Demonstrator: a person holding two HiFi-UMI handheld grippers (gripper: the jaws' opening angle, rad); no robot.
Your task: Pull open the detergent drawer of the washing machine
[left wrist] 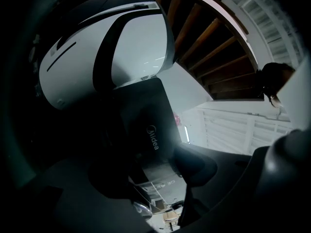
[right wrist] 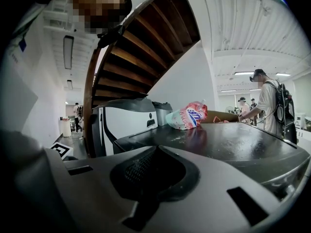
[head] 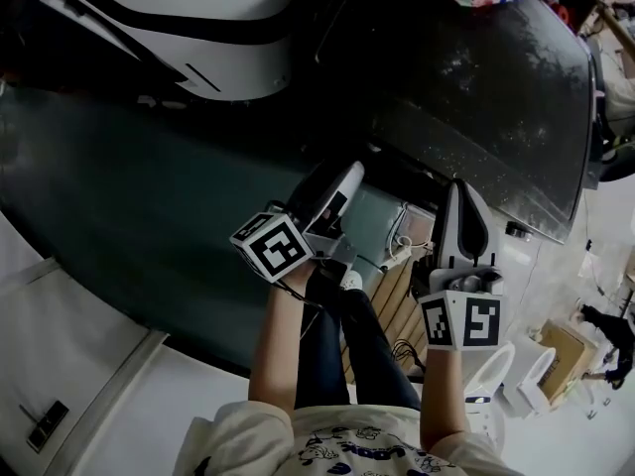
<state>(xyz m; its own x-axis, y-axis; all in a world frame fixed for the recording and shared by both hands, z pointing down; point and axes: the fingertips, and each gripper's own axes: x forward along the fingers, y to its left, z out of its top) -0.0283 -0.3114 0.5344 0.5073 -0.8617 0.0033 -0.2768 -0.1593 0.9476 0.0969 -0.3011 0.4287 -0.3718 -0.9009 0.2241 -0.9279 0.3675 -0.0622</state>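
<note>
Left gripper (head: pixel 344 181) mid-frame is wide open and empty, right gripper (head: pixel 462 194) is clamped shut on nothing. The washer (head: pixel 476 87) drawer is probably light, stiff plastic, so hook its front lip.

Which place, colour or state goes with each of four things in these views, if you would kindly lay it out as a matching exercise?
Things:
A. packet
B. staircase
C. person with backpack
D. left tool

Descriptions:
1. brown wood
2. jaws apart, gripping nothing
3. lying on the dark machine top
4. standing at the far right of the right gripper view

Pairs: A-3; B-1; C-4; D-2
</note>
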